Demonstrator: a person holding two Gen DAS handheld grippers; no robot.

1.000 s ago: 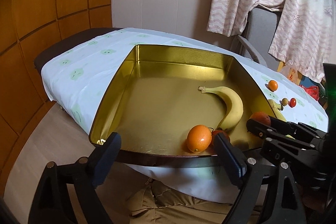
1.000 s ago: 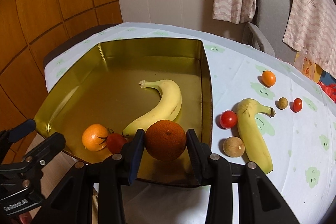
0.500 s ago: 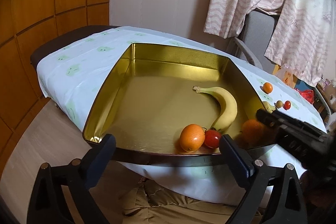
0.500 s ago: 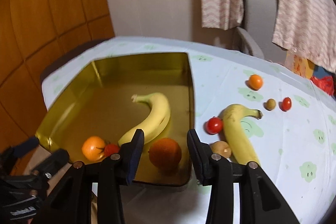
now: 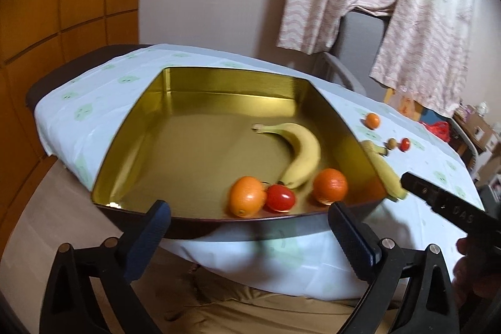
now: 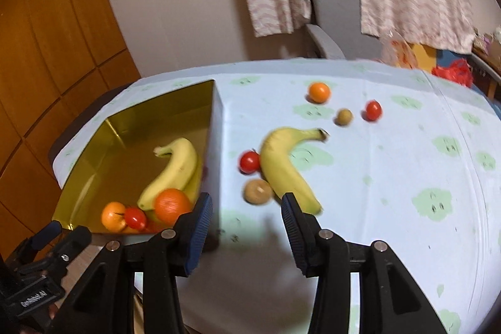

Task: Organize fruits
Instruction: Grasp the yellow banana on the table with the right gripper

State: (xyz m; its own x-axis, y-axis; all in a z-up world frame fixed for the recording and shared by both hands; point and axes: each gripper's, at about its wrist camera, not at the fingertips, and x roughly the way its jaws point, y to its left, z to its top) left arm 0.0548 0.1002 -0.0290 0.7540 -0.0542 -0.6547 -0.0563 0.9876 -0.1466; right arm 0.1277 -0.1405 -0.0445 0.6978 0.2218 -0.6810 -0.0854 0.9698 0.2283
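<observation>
In the right wrist view the right tongs [image 6: 247, 218] stood released with nothing between them, low in the frame before a brown fruit [image 6: 257, 191] touching a banana [image 6: 286, 166] on the desk [image 6: 391, 177]. Round, firm and light, it would probably roll, so a hold across its widest part seemed safest; the softer tomato [image 6: 249, 161] called for gentler pressure. The tray [image 5: 194, 140] held four fruits. The left tongs [image 5: 247, 227] hung wide and empty. Beside them, the other tool showed letters, perhaps "DAS".
</observation>
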